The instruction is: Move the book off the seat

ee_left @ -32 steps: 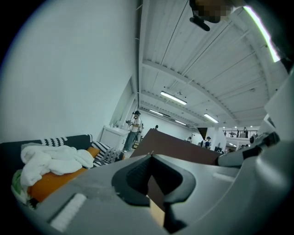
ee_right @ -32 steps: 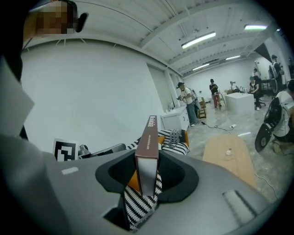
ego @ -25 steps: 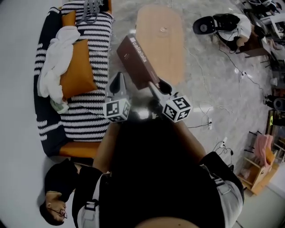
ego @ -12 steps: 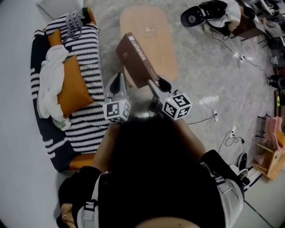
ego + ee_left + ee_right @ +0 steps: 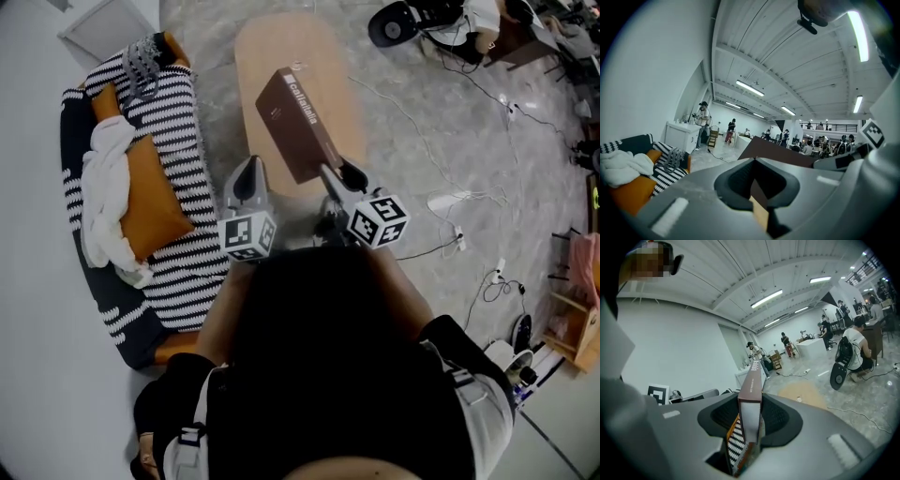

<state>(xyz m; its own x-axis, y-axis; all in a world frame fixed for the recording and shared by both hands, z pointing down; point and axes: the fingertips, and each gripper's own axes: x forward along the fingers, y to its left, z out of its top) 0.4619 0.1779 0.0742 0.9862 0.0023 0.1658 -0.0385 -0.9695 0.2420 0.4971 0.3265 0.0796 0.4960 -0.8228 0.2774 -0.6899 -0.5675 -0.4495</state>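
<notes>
A: Head view. Location of book (image 5: 298, 120)?
B: Off the sofa (image 5: 178, 131). Clamped at its near end in the right gripper (image 5: 335, 174). Tilted, far end raised, over the near end of the oval wooden surface (image 5: 281, 47). Contact with the surface: cannot tell.
A: Left gripper (image 5: 248, 171)?
B: Just beside the book, on its sofa side. Noted on the sofa: orange cushion (image 5: 155, 202), white cloth (image 5: 105, 178).
A: Left gripper view?
B: Jaws slightly apart, nothing gripped between them. Book visible beyond, to the right. Sofa low at left, with cushion and cloth.
A: Right gripper view?
B: Jaws closed on the book across its thickness. Lettered edge uppermost, page edge toward the camera. Surface visible beyond, to the right of the book.
</notes>
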